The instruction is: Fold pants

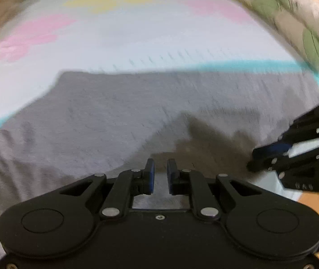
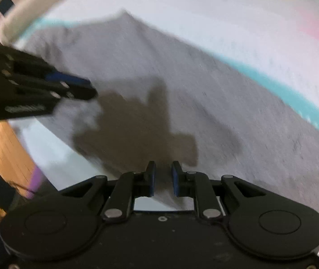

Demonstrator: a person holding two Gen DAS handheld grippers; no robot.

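The left tongs [image 1: 160,176] point steeply down with their blue pads a narrow gap apart and nothing between them; only grey cloth shows through the gap, lying below. The right tongs [image 2: 163,178] match them: pads slightly apart, empty, aimed down. Each pair also appears at the side of the other's view, so the two hang near one another above the same patch of cloth, not touching it as far as can be told. Both views are smeared with motion blur. Under them lie the pants [image 1: 119,116], a broad grey knit spread flat, with a few soft wrinkles toward the left in the left view and a pointed corner reaching toward the far side in the right view. The dark shadows of the tongs fall on the cloth just ahead of the pads. The pants rest on a bed [image 1: 137,38] covered by a pale sheet with pink and yellow patches and a teal stripe that runs along the far edge of the pants. A leaf-patterned pillow [image 1: 294,15] sits at the bed's far right corner. The near edge of the pants lies close to the near edge of the bed, beyond which wooden floor [image 2: 6,148] shows. With the cloth laid flat and both tongs empty above it, they seem placed to take hold of an edge for a fold.
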